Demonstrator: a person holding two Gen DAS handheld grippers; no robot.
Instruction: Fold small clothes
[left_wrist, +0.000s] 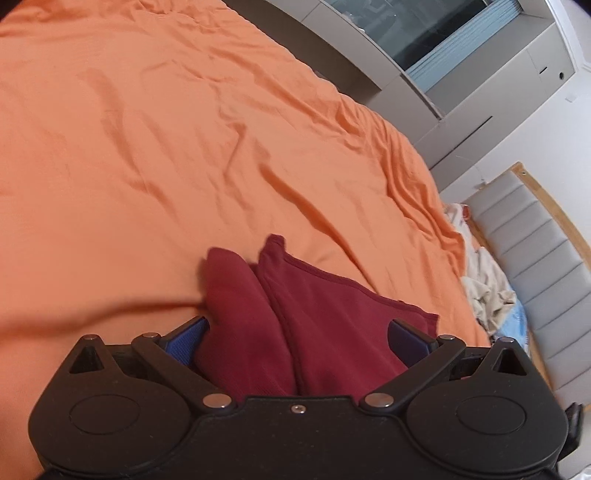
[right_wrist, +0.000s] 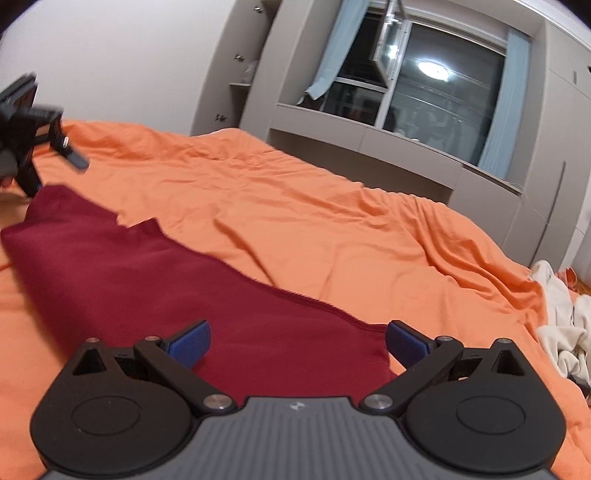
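Observation:
A dark red garment (right_wrist: 155, 266) lies spread on the orange bed sheet (right_wrist: 332, 206). In the left wrist view its bunched folds (left_wrist: 295, 314) sit between the wide-apart blue pads of my left gripper (left_wrist: 297, 334), which is open around the cloth without clamping it. My right gripper (right_wrist: 297, 338) is open, its blue pads spread over the garment's near corner and hem. The left gripper also shows in the right wrist view (right_wrist: 33, 147) at the garment's far end, blurred.
A pile of pale clothes (right_wrist: 561, 325) lies at the bed's right edge, also in the left wrist view (left_wrist: 487, 291). A grey padded headboard (left_wrist: 535, 266) stands beyond it. Grey cabinets and a window (right_wrist: 424, 81) stand past the bed.

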